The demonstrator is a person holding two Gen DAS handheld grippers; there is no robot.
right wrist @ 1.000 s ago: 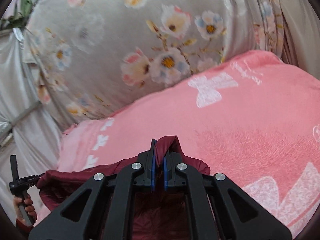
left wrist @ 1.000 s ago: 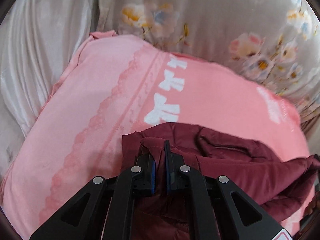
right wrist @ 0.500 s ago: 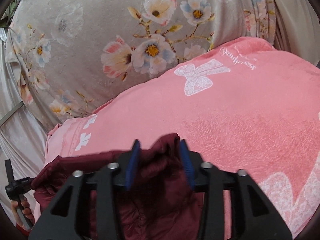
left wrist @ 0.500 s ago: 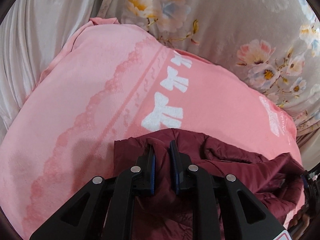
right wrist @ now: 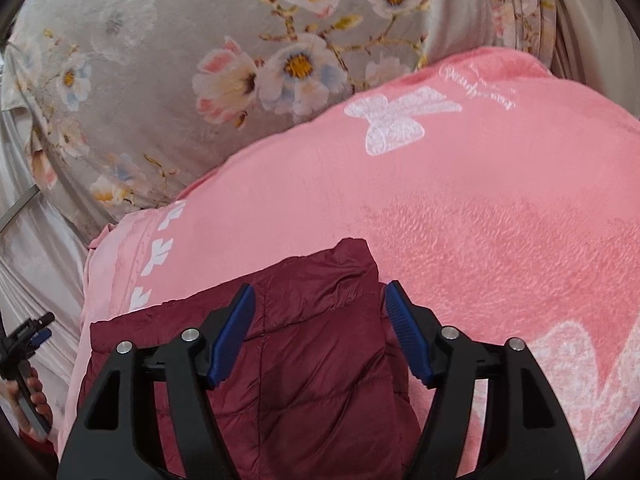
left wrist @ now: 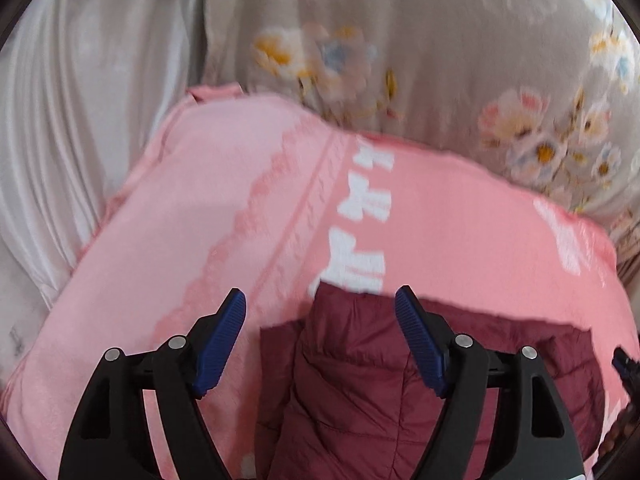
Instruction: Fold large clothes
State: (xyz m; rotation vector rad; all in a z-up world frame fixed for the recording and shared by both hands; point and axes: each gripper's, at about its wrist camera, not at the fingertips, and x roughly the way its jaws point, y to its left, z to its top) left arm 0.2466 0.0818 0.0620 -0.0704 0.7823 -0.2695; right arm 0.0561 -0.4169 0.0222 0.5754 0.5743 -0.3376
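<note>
Jacket [right wrist: 312, 360]: we judge it soft, puffy, light, slippery; grip a quilted corner.
Left tongs [left wrist: 320, 340]: spread apart, empty.
Right tongs [right wrist: 318, 334]: spread apart, empty.
Blanket [right wrist: 480, 200]: pink, beneath.

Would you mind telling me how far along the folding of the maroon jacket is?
Done: the maroon jacket lies folded over on the pink blanket. In hand: nothing; the left gripper and right gripper are both open above it. Left: probably more folds, since the bundle looks wide and uneven.
</note>
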